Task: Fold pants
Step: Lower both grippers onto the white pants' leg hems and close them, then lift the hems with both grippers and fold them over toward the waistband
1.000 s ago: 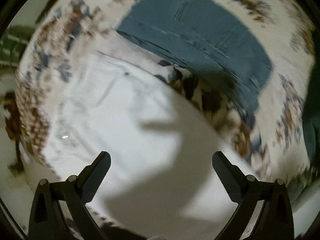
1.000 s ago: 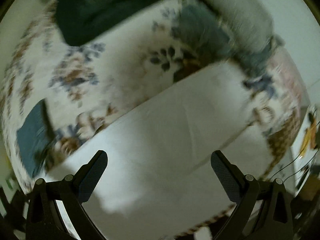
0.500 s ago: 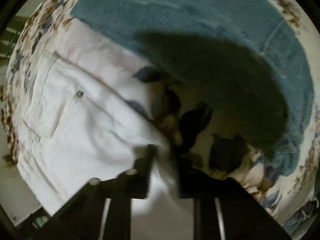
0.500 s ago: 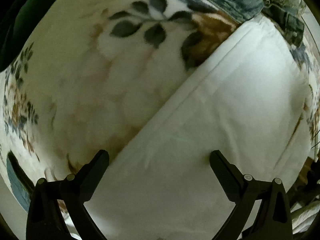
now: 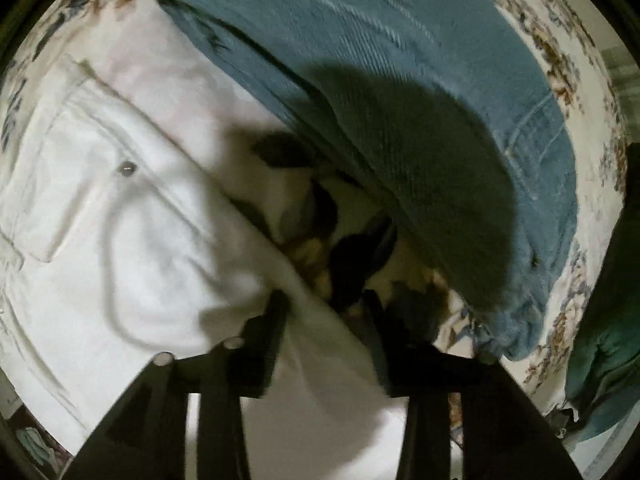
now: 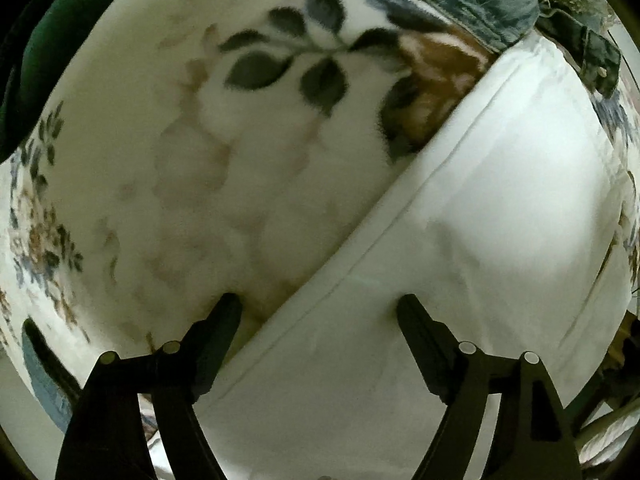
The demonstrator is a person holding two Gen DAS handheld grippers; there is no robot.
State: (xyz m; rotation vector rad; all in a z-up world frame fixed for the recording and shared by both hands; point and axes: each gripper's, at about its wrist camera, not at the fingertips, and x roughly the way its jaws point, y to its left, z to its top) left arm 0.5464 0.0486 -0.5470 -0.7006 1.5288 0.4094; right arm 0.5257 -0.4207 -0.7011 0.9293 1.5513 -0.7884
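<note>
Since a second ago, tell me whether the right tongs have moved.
Yes. The right tongs dropped closer to the white pants and now straddle their edge over the floral blanket, narrower than before but still open.

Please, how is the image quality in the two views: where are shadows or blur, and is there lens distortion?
Left wrist view: a dark shadow covers part of the blue jeans; the left gripper is blurred against the white pants. Right wrist view: sharper, though the floral blanket looks soft. Both views bend strongly at the rim, fisheye style, with black corners.
</note>
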